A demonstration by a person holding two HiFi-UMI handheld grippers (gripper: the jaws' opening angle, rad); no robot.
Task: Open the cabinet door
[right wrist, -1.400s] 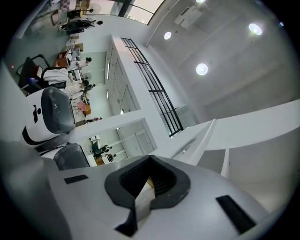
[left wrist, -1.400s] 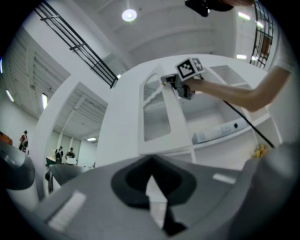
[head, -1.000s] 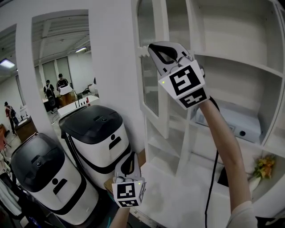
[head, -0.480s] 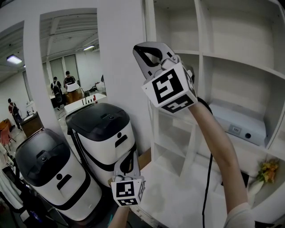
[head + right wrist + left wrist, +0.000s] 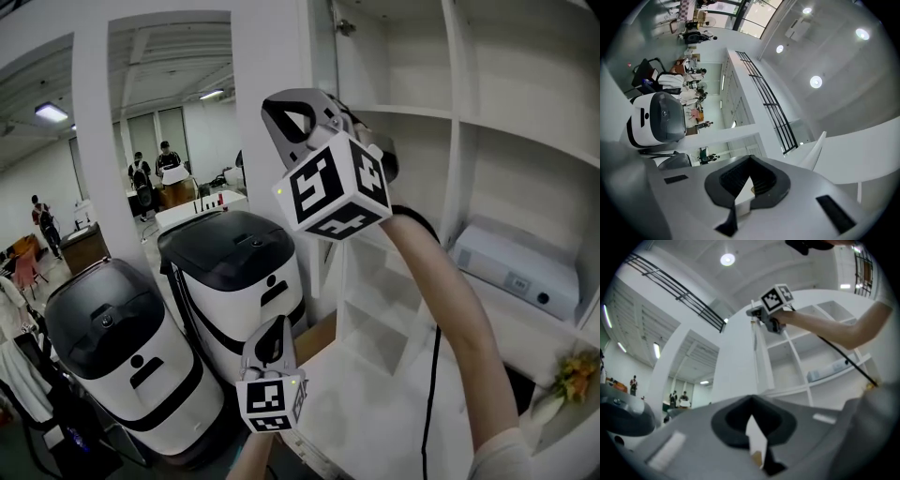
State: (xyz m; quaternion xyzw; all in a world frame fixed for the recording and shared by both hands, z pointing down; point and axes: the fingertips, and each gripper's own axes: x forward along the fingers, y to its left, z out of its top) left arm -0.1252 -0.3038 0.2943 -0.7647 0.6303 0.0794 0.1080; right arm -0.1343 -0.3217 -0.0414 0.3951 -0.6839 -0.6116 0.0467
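Two white-and-black machines [image 5: 117, 356] stand at far left as I work the rig on the cabinet. My left gripper [image 5: 274, 339] hangs low in front of them. Its jaws are drawn together with nothing in them, and it takes no part in the job.

Up at centre, my right gripper [image 5: 286, 112] is closed on the cabinet door [image 5: 323, 56], with a white piece of it pinched between the jaws. The door stands out from the frame, nearly edge-on to the head camera, and bare shelves [image 5: 506, 131] show to its right. A white box [image 5: 516, 272] sits on one shelf, with flowers [image 5: 572, 370] lower down at far right.

I judge the opening swing almost done. The next move calls for following the hinge's arc a little further without twisting, then parting the jaws and drawing back clear of the door's edge.
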